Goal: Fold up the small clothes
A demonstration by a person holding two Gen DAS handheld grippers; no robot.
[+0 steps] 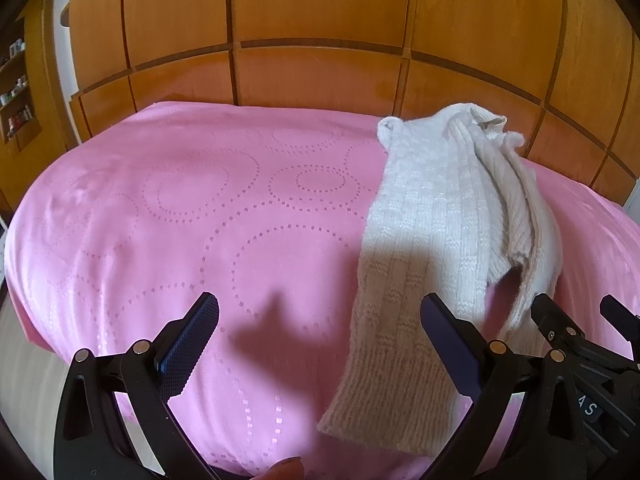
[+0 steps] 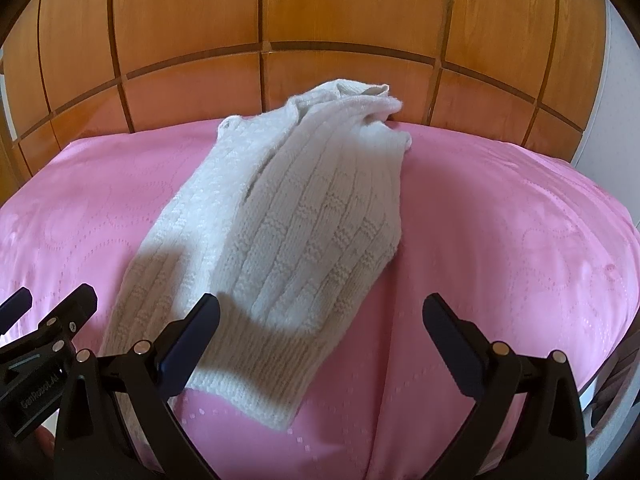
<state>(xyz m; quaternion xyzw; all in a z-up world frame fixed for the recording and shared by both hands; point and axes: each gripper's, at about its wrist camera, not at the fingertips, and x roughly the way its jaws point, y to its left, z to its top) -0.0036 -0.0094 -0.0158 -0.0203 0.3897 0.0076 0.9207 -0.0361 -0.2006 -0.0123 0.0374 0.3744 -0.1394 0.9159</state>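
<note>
A small white knitted garment [image 1: 432, 248] lies folded lengthwise on the pink bedspread [image 1: 200, 220], running from the near edge to the far edge. In the right wrist view the garment [image 2: 296, 232] fills the middle. My left gripper [image 1: 320, 320] is open and empty, hovering above the bedspread just left of the garment's near hem. My right gripper [image 2: 320, 320] is open and empty above the garment's near right corner. The right gripper's fingers [image 1: 560, 328] show at the left wrist view's right edge, and the left gripper's fingers [image 2: 60, 312] at the right wrist view's left edge.
The pink bedspread [image 2: 500, 240] covers a bed. A wooden panelled wall [image 1: 320, 20] stands right behind its far edge. Shelves with small items [image 1: 16, 92] are at far left. A white wall [image 2: 616, 100] is at right.
</note>
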